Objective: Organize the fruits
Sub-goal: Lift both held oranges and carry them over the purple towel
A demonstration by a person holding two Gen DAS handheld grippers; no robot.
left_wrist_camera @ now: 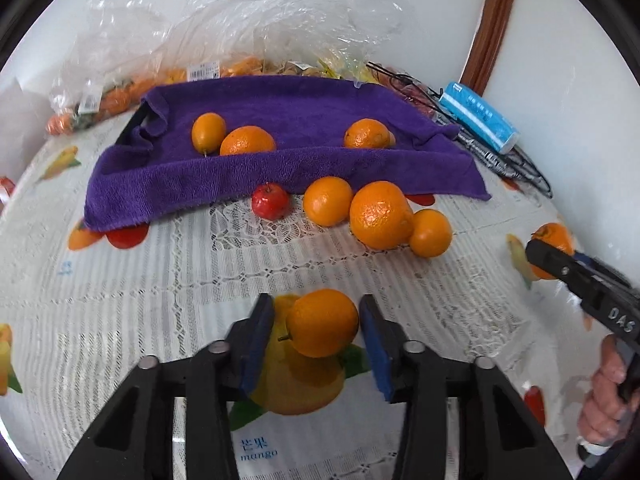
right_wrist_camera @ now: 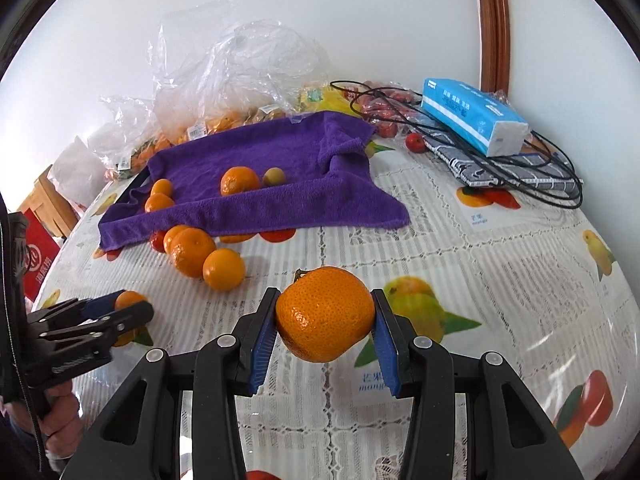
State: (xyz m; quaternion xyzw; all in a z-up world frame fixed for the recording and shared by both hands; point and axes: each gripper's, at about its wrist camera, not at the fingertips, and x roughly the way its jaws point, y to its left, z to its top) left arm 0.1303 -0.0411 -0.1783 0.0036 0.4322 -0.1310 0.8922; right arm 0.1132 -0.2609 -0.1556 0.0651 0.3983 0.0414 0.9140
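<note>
Left claw [left_wrist_camera: 316,300] hangs over the table [left_wrist_camera: 160,280], well in front of the purple towel [left_wrist_camera: 280,108]. A small orange [left_wrist_camera: 322,322] sits between its pads. One pad touches it, but there's a sliver of gap on the other side, so it's spread, not clamped. Right at the towel's front edge there's a little red fruit [left_wrist_camera: 270,202] and three loose oranges [left_wrist_camera: 380,216], touching each other. A few more oranges lie on the towel itself. Right claw [right_wrist_camera: 325,292] is out in front of the towel too, pinching a bumpy mandarin [right_wrist_camera: 325,314], both pads tight against its sides. Tissue pack [right_wrist_camera: 476,116] is off to the towel's right.
</note>
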